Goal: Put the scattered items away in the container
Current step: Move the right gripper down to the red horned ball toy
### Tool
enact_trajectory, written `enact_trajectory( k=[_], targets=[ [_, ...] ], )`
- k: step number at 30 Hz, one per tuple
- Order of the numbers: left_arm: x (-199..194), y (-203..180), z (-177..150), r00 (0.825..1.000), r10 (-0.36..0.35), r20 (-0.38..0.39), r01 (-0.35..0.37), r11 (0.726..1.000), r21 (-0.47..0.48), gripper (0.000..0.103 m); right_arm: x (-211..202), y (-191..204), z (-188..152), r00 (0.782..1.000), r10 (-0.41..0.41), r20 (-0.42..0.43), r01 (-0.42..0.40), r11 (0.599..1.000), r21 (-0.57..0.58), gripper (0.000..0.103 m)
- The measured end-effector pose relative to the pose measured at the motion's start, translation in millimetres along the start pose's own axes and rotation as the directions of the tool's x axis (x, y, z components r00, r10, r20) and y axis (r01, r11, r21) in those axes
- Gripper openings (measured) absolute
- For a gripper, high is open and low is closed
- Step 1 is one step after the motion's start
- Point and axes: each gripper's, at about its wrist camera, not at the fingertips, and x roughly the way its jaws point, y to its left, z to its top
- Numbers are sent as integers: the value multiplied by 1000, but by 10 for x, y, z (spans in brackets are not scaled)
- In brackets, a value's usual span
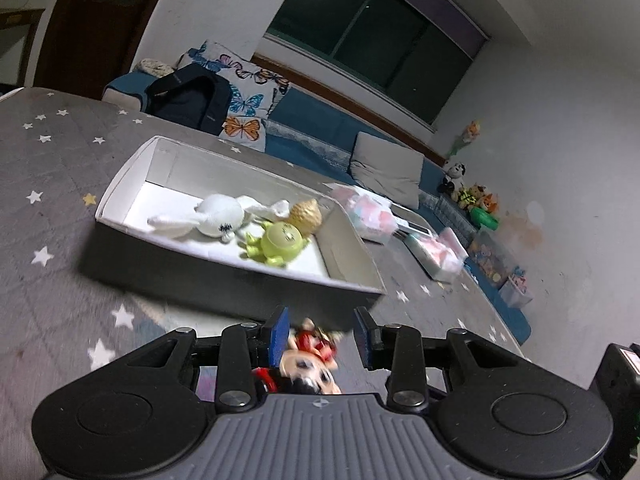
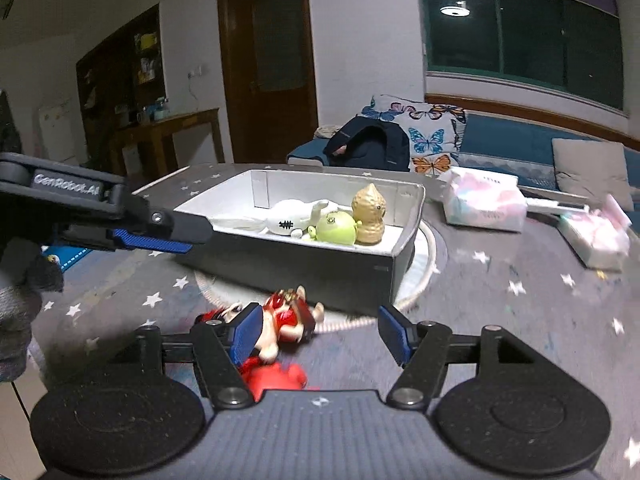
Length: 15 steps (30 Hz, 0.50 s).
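Observation:
A white-lined grey box (image 1: 240,276) (image 2: 404,240) sits on the star-patterned mat. It holds a white plush toy (image 1: 216,214) (image 2: 292,220), a green round toy (image 1: 280,242) (image 2: 336,228) and a tan peanut-shaped figure (image 1: 306,212) (image 2: 369,212). A red and cream figurine (image 1: 312,356) (image 2: 286,320) lies on the mat in front of the box. My left gripper (image 1: 322,334) is open around it, jaws apart. My right gripper (image 2: 320,334) is open, with the figurine by its left finger. The left gripper also shows in the right wrist view (image 2: 160,240).
Pink-white tissue packs (image 2: 484,200) (image 2: 596,236) (image 1: 372,216) lie right of the box. A blue sofa (image 2: 520,140) with a butterfly cushion (image 1: 244,100), a dark backpack (image 2: 368,144) and a grey pillow stands behind. Plush toys (image 1: 472,196) line the wall.

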Motion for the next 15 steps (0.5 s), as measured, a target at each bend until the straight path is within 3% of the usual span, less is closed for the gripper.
enact_trajectory(
  k=[15],
  targets=[
    [-282, -215, -561, 1000, 7, -27, -5, 997, 72, 37, -278, 196, -329, 1000, 1, 25, -2, 1000, 17, 65]
  ],
)
